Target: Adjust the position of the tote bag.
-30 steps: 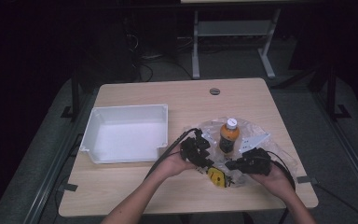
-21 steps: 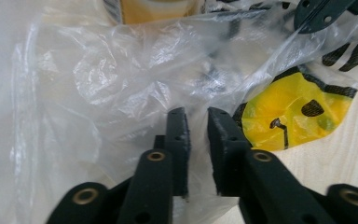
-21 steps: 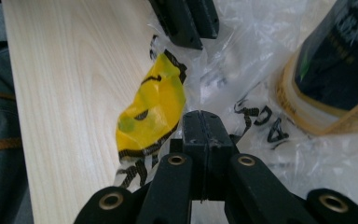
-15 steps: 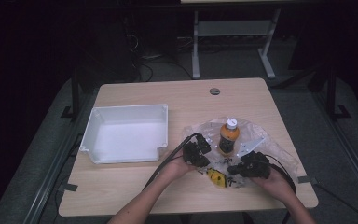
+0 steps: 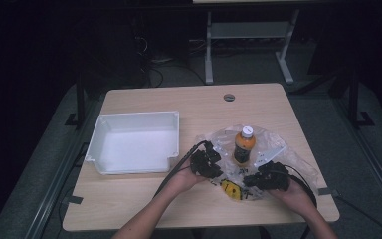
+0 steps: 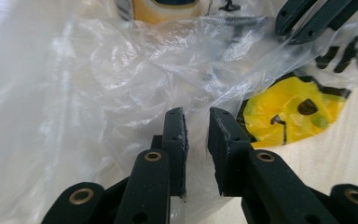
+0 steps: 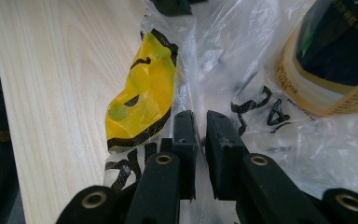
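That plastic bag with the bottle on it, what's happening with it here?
A person works at the clear plastic bag with a gripper in each hand. The left gripper and the right gripper each have bag film between nearly closed jaws, near its yellow printed patch. An orange drink bottle stands upright amid the crumpled film; whether inside it is unclear. The white bin sits empty to the left.
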